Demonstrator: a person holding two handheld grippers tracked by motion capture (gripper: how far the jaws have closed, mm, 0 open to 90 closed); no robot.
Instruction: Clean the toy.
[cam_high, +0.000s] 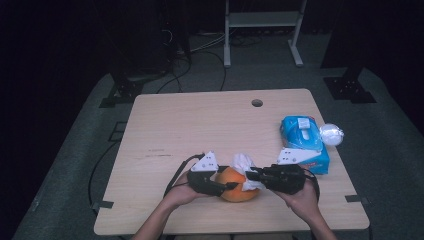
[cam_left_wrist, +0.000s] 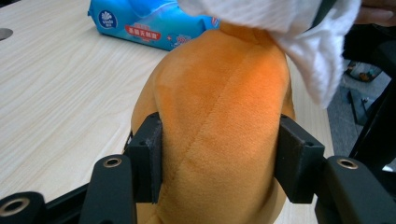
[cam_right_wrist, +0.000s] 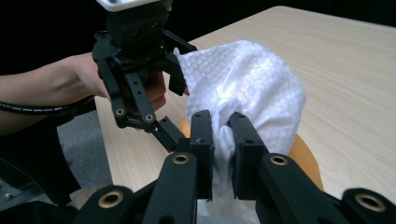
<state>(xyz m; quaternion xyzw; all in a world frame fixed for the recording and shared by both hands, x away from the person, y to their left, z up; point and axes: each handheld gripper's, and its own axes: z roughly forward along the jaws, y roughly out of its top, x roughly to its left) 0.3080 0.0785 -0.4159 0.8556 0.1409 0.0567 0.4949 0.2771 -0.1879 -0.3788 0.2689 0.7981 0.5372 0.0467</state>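
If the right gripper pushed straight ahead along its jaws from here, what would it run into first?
The right gripper is shut on the white tissue, draped on the orange plush toy. Beyond that, it would probably meet the left gripper facing it, though depth is unclear.

Dark room, grey floor (cam_high: 75, 150), white rack (cam_high: 262, 20)

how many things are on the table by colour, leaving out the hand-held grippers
orange: 1, the round orange plush toy
white: 1, the white textured wipe draped over the toy
blue: 1, the blue soft pack of wipes
silvery white: 1, the small shiny ball at the pack's far right edge
total: 4
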